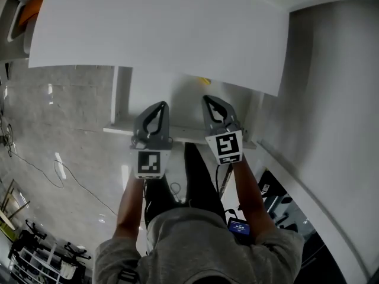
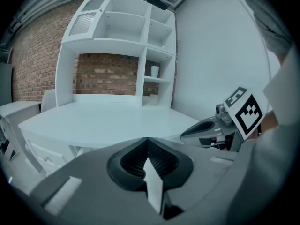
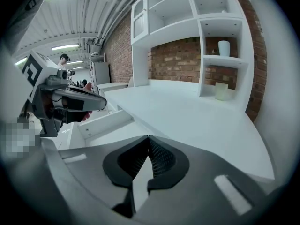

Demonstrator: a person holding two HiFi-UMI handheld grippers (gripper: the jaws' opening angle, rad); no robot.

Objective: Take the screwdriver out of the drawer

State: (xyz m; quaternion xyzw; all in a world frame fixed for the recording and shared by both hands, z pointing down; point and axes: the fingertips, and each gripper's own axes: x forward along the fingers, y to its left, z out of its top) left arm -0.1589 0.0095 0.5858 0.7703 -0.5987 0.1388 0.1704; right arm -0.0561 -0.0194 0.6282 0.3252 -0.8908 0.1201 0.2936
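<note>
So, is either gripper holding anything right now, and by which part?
Nothing is held. The left gripper and the right gripper are both shut, with nothing between them.

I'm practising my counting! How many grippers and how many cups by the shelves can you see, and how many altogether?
Grippers: 2 (left gripper, right gripper, both shut and empty)
Cups: 2 (upper cup, lower cup)
Total: 4

Smooth matt desk top [image 1: 160, 34]; rough brick wall [image 2: 105, 74]; glossy marbled floor [image 1: 65, 129]; matt grey plastic left tool [image 2: 147, 139]
</note>
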